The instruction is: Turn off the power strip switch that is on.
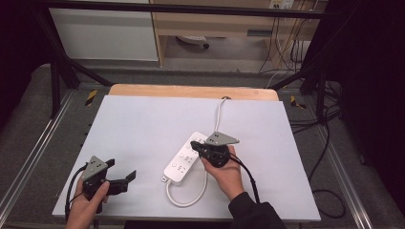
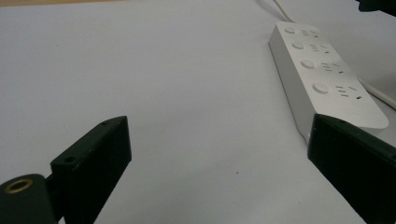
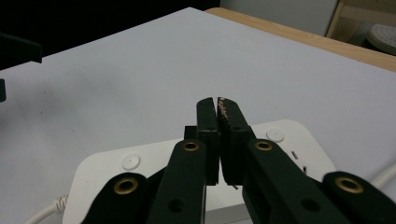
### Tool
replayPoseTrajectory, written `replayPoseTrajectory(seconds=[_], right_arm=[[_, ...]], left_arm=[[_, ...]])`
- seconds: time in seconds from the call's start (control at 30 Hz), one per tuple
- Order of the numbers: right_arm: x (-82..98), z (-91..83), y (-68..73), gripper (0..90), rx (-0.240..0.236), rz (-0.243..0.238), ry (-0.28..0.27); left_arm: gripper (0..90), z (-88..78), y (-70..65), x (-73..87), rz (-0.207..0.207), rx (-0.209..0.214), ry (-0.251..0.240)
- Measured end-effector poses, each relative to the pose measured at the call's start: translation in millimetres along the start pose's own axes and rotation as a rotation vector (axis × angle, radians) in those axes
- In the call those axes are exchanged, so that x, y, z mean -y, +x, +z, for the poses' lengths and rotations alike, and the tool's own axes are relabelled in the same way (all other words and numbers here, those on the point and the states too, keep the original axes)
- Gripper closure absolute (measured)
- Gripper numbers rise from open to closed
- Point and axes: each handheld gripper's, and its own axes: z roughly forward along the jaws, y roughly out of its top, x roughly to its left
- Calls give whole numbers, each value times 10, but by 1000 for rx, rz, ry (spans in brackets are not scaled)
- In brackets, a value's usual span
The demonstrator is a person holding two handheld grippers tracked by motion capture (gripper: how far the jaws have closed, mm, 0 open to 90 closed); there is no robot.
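Seemingly unbranded power strip (image 1: 185,160) (socket markings unreadable) under right claw (image 1: 193,144).

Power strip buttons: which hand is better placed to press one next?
Right. The right gripper, jaws shut, hovers over the power strip; the left gripper is open, off to its side.

You are working at a white table top (image 1: 143,129) whose bare wooden edge (image 1: 191,90) is showing along the far side. Beyond it a light wooden cabinet (image 1: 215,21) and a white panel (image 1: 105,33) are standing against the back, with black cables (image 1: 286,47) hanging beside them. More black cables (image 1: 329,143) are trailing over the grey floor (image 1: 28,119) to your right.
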Motion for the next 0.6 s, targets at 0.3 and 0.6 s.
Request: replayPoseTrajectory(seconds=[0.3,0.6], right_arm=[[44,47,99,900,-26,-2,8],[70,78,138,900,-33,-6,37]], left_arm=[[59,0,-27,2,7,-2,1],[61,3,-21,8,7,-4,5]])
